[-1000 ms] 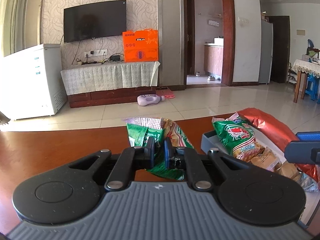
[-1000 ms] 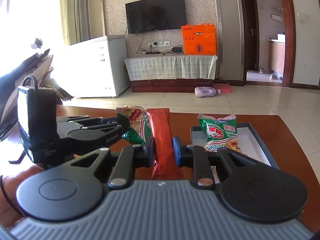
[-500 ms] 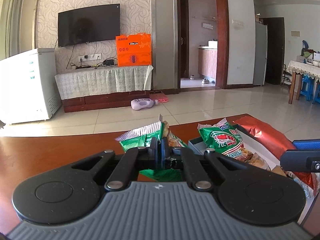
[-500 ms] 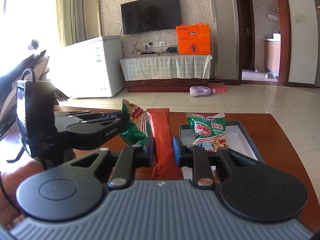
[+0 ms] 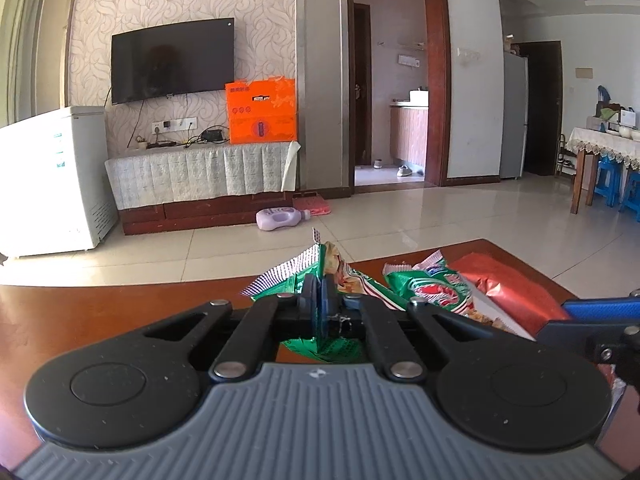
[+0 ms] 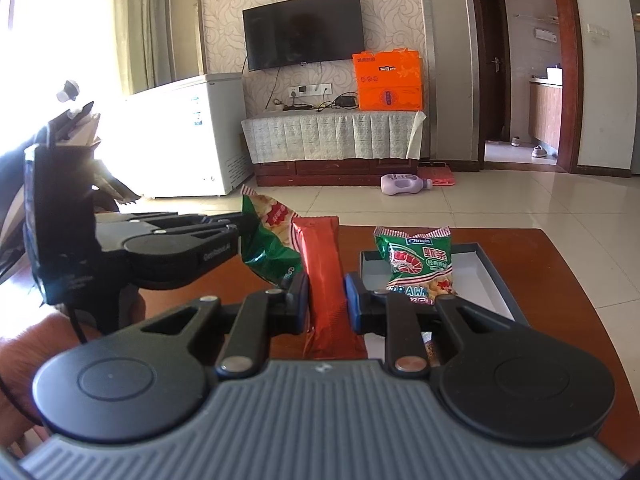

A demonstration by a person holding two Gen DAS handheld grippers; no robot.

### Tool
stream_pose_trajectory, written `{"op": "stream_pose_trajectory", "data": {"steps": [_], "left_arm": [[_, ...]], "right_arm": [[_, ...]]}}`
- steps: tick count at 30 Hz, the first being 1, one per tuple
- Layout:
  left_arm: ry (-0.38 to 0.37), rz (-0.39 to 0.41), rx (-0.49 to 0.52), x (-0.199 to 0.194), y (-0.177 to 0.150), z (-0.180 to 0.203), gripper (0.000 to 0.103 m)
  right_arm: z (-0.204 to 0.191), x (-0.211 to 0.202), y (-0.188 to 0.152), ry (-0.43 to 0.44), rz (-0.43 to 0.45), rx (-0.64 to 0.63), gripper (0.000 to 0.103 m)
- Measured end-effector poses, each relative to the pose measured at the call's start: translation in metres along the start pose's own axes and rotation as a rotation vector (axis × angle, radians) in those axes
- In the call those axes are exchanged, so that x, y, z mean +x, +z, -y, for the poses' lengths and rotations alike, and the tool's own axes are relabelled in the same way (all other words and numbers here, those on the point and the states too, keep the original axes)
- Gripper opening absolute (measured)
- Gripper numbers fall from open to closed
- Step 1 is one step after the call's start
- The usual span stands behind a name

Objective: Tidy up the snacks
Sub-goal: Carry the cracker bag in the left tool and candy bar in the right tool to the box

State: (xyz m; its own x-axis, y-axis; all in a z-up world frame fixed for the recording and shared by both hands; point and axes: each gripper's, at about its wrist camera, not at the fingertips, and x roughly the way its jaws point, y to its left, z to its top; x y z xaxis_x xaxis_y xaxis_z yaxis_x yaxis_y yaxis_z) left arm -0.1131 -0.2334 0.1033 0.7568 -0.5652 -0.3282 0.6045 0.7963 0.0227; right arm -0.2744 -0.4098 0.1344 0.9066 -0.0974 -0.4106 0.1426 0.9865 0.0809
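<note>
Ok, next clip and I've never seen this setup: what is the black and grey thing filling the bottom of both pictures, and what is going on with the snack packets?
No robot here: a person carries a two-finger hand-held gripper in each hand, each with a camera looking along its fingers, so each picture shows its own tool. The left hand-held gripper is shut on a crumpled green foil snack bag. The right hand-held gripper is shut on a long red foil packet. On the brown wooden table sits a shallow grey-rimmed box holding a green prawn-cracker bag.
</note>
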Motion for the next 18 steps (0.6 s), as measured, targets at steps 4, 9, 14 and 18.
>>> {"op": "stream_pose_trajectory", "data": {"steps": [4, 9, 14, 18], "left_arm": [[-0.015, 0.007, 0.002, 0.0, 0.003, 0.007, 0.002], [-0.03, 0.012, -0.002, 0.003, 0.007, 0.017, 0.003], [-0.049, 0.021, -0.004, 0.009, 0.015, 0.032, 0.003], [-0.065, 0.032, -0.002, 0.01, 0.02, 0.046, 0.003]], "right_arm": [[0.003, -0.003, 0.0, -0.013, 0.007, 0.002, 0.023], [0.011, -0.009, -0.002, -0.03, 0.012, 0.009, 0.023], [0.023, -0.017, -0.001, -0.048, 0.021, 0.019, 0.023], [0.032, -0.022, -0.003, -0.061, 0.022, 0.026, 0.023]]}}
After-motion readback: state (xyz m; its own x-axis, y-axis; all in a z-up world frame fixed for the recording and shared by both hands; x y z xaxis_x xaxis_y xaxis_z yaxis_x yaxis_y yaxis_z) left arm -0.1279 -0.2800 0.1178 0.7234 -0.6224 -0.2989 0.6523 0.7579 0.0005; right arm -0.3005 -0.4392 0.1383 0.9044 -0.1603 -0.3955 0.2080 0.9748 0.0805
